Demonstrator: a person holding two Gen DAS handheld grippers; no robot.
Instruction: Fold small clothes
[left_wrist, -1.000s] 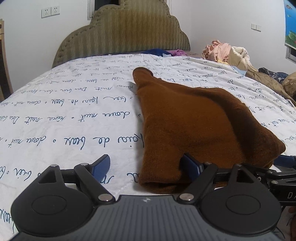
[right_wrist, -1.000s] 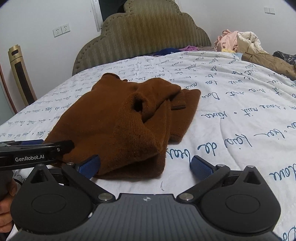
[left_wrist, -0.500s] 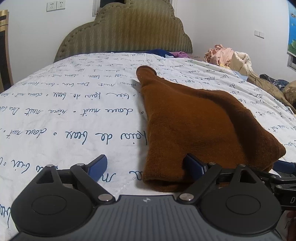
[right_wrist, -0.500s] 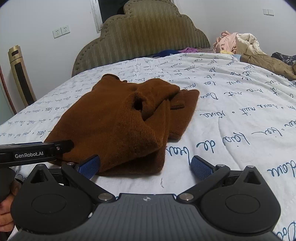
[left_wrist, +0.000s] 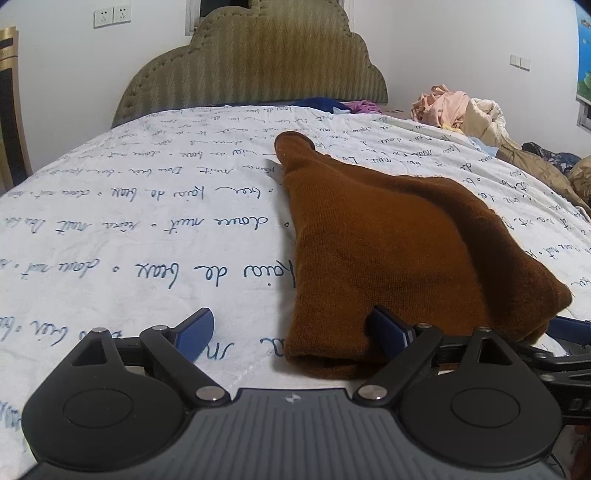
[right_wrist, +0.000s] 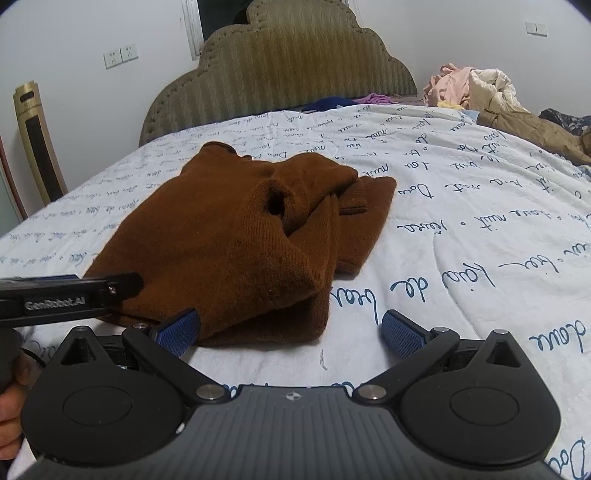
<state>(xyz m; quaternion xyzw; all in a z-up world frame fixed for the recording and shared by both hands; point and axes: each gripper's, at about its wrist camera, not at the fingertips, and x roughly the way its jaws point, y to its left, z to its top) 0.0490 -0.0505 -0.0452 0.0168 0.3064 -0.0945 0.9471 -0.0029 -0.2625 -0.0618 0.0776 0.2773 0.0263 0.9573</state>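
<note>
A small brown knit sweater (left_wrist: 391, 243) lies partly folded on the white bedspread (left_wrist: 147, 229). It also shows in the right wrist view (right_wrist: 236, 243), with a sleeve opening on top. My left gripper (left_wrist: 291, 328) is open at the sweater's near left corner; its right finger touches the near hem. My right gripper (right_wrist: 290, 330) is open at the sweater's near right corner, with its left finger against the cloth. The left gripper's side (right_wrist: 66, 299) shows at the left of the right wrist view.
The padded olive headboard (left_wrist: 251, 70) stands at the far end. A pile of loose clothes (left_wrist: 461, 110) and a tan jacket (right_wrist: 528, 129) lie at the far right of the bed. A gold tower fan (right_wrist: 37, 147) stands left of the bed.
Both grippers have drawn back slightly toward the near edge and stay open. The sweater has not moved.
</note>
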